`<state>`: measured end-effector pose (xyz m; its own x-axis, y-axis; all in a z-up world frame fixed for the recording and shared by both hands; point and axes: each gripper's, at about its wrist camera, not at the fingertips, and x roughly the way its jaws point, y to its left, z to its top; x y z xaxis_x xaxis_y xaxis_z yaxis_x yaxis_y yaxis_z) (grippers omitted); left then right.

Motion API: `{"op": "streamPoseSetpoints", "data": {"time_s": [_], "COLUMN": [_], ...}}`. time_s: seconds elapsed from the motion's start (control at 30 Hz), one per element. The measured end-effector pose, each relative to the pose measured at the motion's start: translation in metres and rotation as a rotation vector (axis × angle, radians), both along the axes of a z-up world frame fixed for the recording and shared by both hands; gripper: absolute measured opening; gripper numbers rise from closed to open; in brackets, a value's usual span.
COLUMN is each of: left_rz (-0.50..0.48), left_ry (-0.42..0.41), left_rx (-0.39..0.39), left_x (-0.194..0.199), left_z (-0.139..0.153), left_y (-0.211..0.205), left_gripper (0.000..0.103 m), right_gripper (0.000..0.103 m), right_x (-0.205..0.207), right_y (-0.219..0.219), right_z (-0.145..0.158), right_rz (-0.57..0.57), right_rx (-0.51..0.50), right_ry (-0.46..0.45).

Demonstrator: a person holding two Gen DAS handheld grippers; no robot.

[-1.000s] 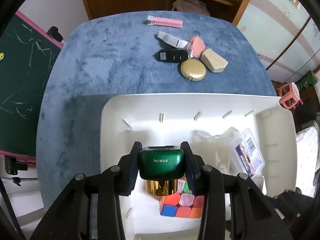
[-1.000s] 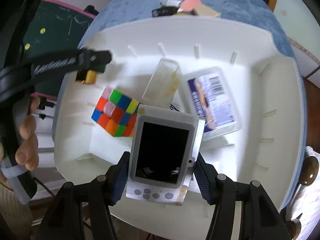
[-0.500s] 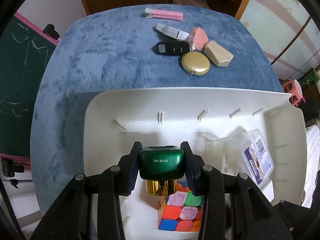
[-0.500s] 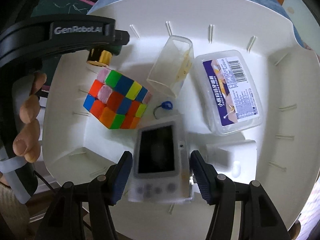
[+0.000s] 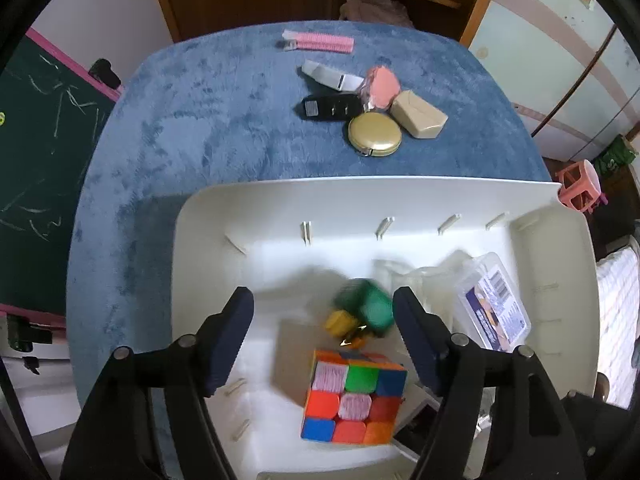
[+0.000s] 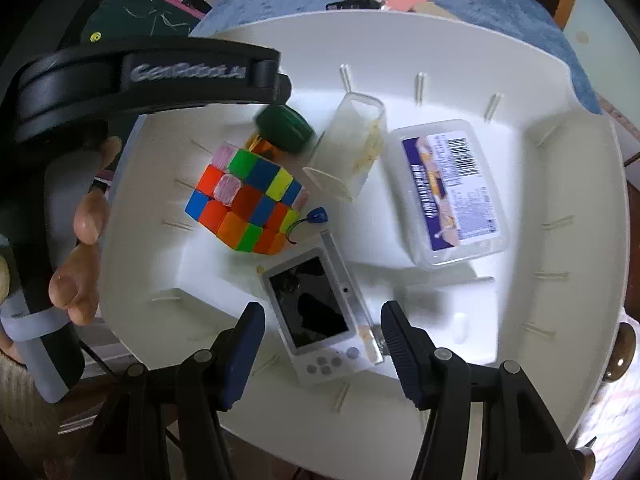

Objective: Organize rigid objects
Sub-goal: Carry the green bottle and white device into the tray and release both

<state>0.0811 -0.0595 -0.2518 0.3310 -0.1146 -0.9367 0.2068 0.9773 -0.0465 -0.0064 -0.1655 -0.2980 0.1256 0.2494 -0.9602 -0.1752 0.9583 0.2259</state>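
Both grippers hang over the white bin pointing steeply down, and neither one is squeezing anything right now. Left gripper has its jaws spread wide, they've just been opening, and the green-capped gold bottle is a blurry smear in the gap, closer to the right finger, no pad pressing on it. From the right wrist view that same bottle sits tipped over just behind the Rubik's cube, tucked under the left gripper's black finger, with a hand wrapped round the handle at the left edge.

Right gripper has a gap on both sides of the white handheld game console, which lies flat on the bin floor, screen up, angled a bit, so the pads aren't on it. A small blue tag on a loop lies between the cube and the console.

Further out in the bin: a clear empty tub on its side next to the cube, then a lidded clear box with a purple label to its right.

Beyond the bin on the blue fuzzy cloth there's a cluster: round gold compact, black remote-ish thing, beige box, pink pouch, a silver-white tool and a pink comb further back
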Motion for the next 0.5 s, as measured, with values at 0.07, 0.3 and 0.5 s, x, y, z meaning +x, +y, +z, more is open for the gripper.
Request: {"op": "streamPoseSetpoints", "data": {"time_s": [0.07,0.3,0.5], "left_rz": [-0.001,-0.006,-0.011], "left_ry": [0.0,-0.01,-0.053], "left_rx": [-0.002,-0.033,-0.048], "left_x": [-0.004,-0.017,-0.023], "left_z": [0.004,0.024,0.049], "left_y": [0.001,0.005,0.006], "left_gripper": [0.075,0.075,0.075], "right_gripper": [0.061,0.061,0.061], "right_x": [-0.003,-0.006,-0.001], "right_y": [-0.005,-0.017,-0.025], "right_z": [0.004,0.02,0.043], "right_rz": [-0.006,-0.026,-0.035], "right_rx": [-0.007,-0.007,0.002], "right_ry": [-0.01,-0.071,-0.127]}}
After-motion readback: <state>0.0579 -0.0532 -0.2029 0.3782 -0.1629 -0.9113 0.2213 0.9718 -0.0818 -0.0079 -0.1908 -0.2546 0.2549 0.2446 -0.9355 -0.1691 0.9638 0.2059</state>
